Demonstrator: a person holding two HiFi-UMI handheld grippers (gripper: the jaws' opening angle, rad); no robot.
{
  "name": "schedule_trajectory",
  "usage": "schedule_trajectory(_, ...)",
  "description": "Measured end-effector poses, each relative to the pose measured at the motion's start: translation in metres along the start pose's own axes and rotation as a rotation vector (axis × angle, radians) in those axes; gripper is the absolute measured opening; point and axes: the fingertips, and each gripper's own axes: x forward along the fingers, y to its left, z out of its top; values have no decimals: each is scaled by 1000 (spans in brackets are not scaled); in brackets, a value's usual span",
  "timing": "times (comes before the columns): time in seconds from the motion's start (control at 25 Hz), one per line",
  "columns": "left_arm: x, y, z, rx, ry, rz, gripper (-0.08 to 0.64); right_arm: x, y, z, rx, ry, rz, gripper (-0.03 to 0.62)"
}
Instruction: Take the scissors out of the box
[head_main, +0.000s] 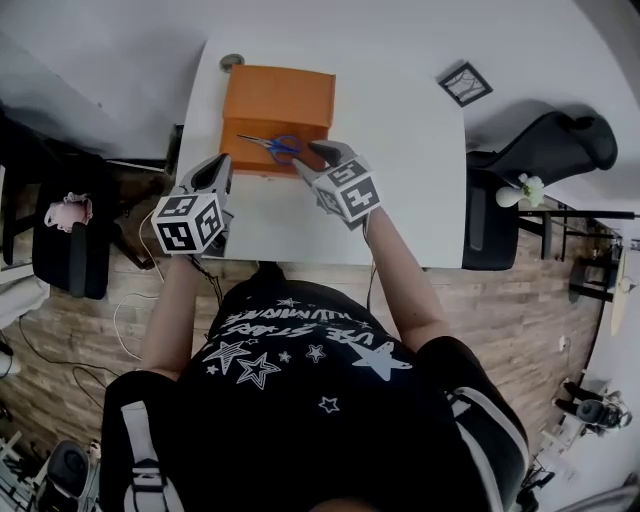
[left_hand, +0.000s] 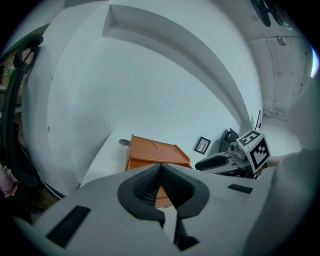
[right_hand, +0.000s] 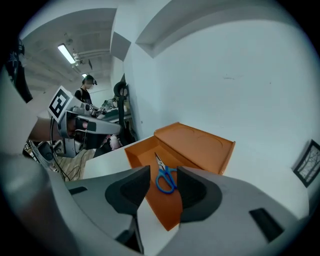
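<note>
On the left, the left gripper hovers over the near left part of the white table. Its jaws are pressed together and nothing is between them. In the middle stands the orange box, open, with its lid folded to the far side. The scissors, with blue handles, lie inside the box, blades pointing left. Just right of them, the right gripper is at the near edge of the box, its jaws apart and not touching the scissors. A small picture frame lies far right.
</note>
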Motion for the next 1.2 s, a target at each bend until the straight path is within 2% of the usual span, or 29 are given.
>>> schedule_trajectory(0.2,8,22,9,-15,-1,8,18,29,0,6,-64,91,42,204)
schedule_trajectory(0.36,12,36,10,-31,0,12,18,53,4,-2,-138,195,69,219)
schedule_trajectory(0.64,16,55,12,-55,-1,15,18,77,-2,-14,-189,332,95,221)
schedule_trajectory(0.92,21,69,15,-79,-14,28,18,93,-16,-25,-261,459,61,221)
schedule_trajectory(1.2,28,76,14,-97,-11,31,18,101,-12,-26,-366,557,68,220)
